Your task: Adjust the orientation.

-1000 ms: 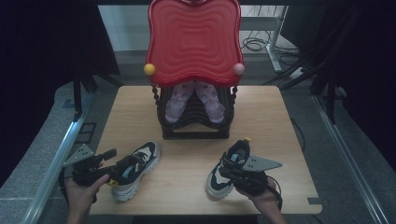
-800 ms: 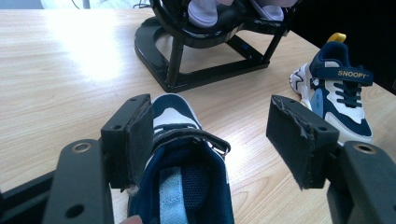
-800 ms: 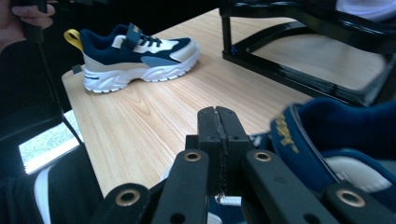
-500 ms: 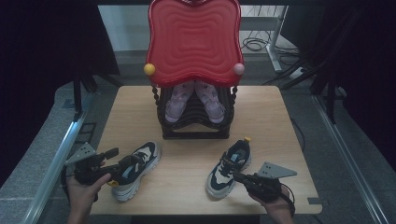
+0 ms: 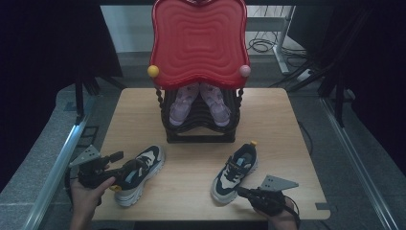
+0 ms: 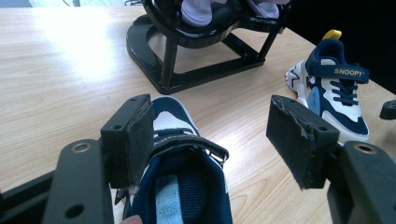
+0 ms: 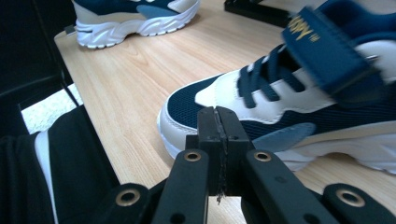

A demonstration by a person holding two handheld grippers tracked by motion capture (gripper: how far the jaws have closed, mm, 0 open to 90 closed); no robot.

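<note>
Right gripper (image 7: 217, 126) pressed together beside sneaker (image 7: 289, 98).

— Where are the shoes?

— One navy-and-white sneaker (image 6: 182, 182) sits upright between my left claw's (image 6: 210, 140) spread jaws. Its SNOOPY-strapped mate (image 7: 289, 93) stands just beyond my right claw's (image 7: 218, 126) pressed-together tips.

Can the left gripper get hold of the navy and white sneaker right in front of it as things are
Probably yes. The left gripper is open, its jaws standing either side of the navy and white sneaker's collar, with nothing between them.
</note>
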